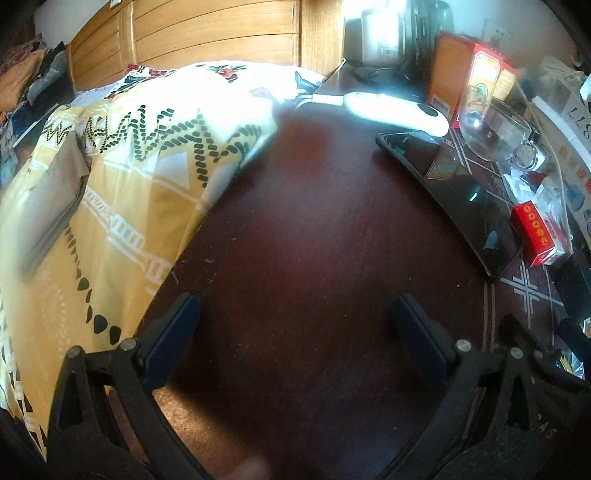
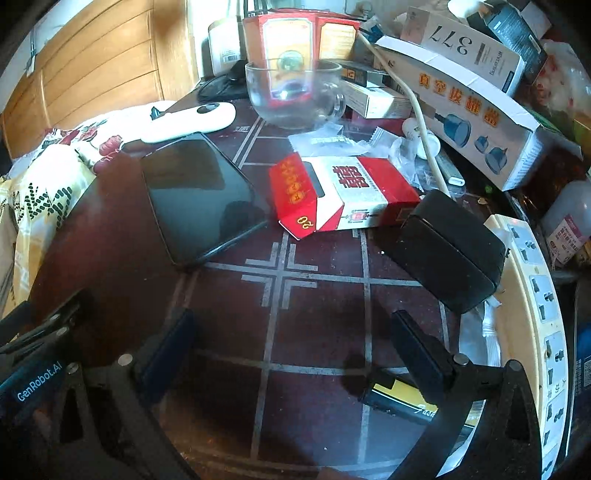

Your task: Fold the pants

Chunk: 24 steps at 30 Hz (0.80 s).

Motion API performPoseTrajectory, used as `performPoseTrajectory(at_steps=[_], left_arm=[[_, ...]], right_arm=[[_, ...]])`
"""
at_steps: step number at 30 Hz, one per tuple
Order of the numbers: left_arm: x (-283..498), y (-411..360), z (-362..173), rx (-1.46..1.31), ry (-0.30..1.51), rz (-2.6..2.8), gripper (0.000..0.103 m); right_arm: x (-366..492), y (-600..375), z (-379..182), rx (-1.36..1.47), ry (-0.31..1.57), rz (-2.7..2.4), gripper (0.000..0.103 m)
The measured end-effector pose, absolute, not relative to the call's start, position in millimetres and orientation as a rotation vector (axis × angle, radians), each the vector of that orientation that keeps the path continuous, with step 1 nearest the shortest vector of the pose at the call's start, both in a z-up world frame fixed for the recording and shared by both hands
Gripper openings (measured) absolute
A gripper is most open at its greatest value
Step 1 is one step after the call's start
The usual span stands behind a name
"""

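A folded grey-tan garment, probably the pants (image 1: 51, 206), lies on the yellow patterned bedspread (image 1: 122, 206) at the left of the left wrist view. My left gripper (image 1: 295, 310) is open and empty, low over the dark red table (image 1: 295, 221), well to the right of the garment. My right gripper (image 2: 291, 328) is open and empty over the table's lined part (image 2: 280, 280). The garment does not show in the right wrist view.
A black phone (image 2: 199, 199), a red and white cigarette box (image 2: 343, 195), a glass cup (image 2: 291, 96), a white remote (image 2: 192, 122), a black box (image 2: 447, 254), a power strip (image 2: 535, 295) and cardboard boxes (image 2: 469, 110) crowd the table. A wooden headboard (image 1: 207, 33) stands behind the bed.
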<state>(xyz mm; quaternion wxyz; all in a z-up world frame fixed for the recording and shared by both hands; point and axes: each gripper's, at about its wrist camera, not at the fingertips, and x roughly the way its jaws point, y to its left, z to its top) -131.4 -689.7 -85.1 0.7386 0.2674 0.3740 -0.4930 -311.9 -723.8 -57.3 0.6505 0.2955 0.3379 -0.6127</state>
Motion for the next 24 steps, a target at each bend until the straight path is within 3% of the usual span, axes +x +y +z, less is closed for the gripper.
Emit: performPoseTrajectory(at_steps=[24], left_arm=[[-127.8,-684.8,-84.8,0.587,0.822,-1.111,0.103]], right_arm=[[-311.6,-724.0,-57.5,0.68,0.771,-1.368,0.103]])
